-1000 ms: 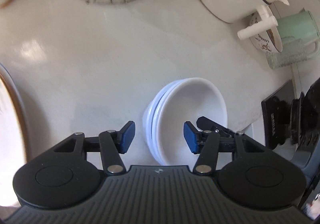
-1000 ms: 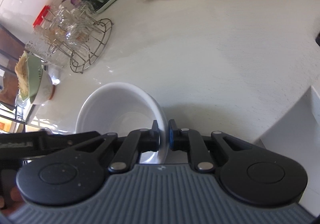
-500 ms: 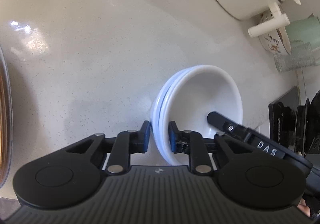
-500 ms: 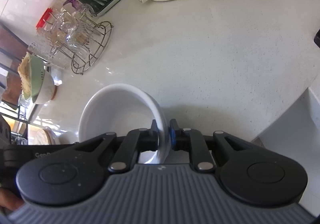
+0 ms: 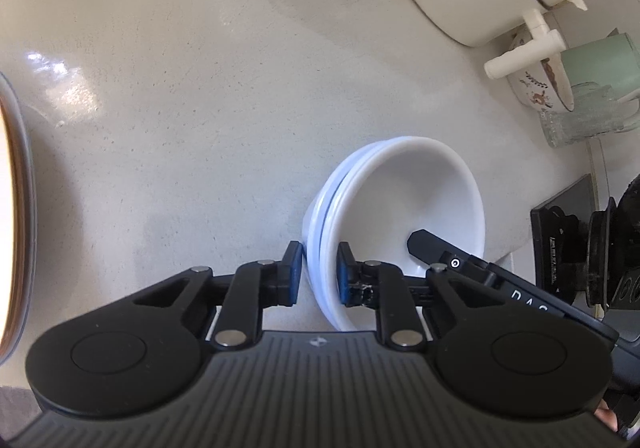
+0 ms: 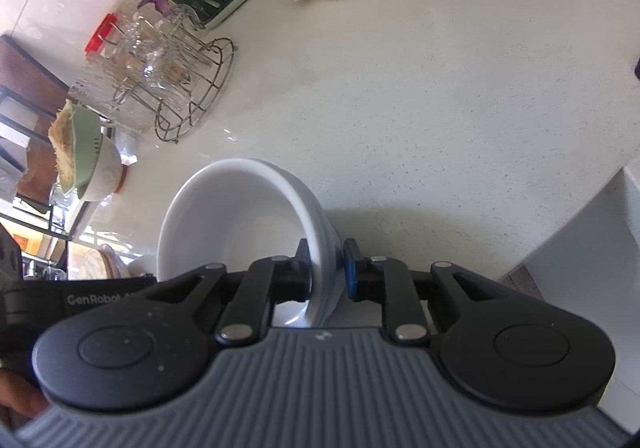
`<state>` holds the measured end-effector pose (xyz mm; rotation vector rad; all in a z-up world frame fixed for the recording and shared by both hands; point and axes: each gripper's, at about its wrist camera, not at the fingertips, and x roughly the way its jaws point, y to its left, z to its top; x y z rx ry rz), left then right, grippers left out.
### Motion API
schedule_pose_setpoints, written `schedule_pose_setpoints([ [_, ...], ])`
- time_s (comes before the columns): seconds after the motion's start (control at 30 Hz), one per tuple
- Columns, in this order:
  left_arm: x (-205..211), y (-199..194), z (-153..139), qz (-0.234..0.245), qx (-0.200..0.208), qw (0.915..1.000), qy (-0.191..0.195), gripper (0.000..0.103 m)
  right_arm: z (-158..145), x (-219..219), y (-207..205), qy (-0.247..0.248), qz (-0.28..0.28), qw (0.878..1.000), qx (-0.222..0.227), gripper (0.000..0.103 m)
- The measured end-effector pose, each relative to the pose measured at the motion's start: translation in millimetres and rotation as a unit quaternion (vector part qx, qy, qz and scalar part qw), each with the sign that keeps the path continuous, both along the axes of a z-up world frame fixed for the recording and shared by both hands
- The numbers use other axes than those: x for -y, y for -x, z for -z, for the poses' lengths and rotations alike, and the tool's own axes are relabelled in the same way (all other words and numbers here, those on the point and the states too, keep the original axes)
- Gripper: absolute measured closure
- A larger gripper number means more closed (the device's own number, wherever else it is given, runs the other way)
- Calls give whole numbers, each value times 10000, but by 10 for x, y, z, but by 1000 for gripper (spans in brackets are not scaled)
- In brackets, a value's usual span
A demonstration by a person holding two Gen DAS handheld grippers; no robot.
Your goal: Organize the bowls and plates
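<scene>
A: So, how do you reckon the stack of white bowls (image 5: 400, 204) handles?

B: Stiff, glazed ceramic by the look of it, so hard, slick and likely to chip if it knocks the bench (image 5: 200, 108). Nested together they are probably fairly heavy for a rim pinch. I count at least two rims, maybe three; I cannot tell exactly.

A: Where would you take hold?

B: On the rim wall, one pad inside and one outside, on opposite sides of the stack. That is how it stands. Starting from the left, the left tongs (image 5: 318, 274) straddle the nested rims, blue pads (image 5: 294, 268) close on either side; whether they truly bite or sit just off the glaze I cannot tell. The stack sits between the two tools, low over the pale speckled bench; whether it touches I cannot say.

A: And on the right?

B: The right tongs (image 6: 328, 270) are clamped across the opposite rim, inner finger inside the bowl, blue pad (image 6: 351, 268) against the outer wall.

A: How do the bowls look?

B: Plain glossy white, deep, round, with a flared lip and no pattern. The inside seems clean and empty. A slip looks the main risk, given that glaze.
</scene>
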<state>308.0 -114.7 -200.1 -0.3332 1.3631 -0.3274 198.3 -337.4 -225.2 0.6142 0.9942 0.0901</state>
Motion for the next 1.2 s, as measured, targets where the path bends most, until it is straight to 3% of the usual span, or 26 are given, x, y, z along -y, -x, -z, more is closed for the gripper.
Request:
schedule_pose_setpoints([
  [0.43,-91,300,-541,-334,217,9992,-51,82,-402,-54,212,22,-253,9993,278,84],
  [0.8,-280,455,-809,-534,393,9978,-11,82,-676,-171,285,48,-487,9985,245,83],
  [1.2,-822,480,-1055,-924,451,9945,181,82,-934,-553,185,96,-796,9960,393,84],
])
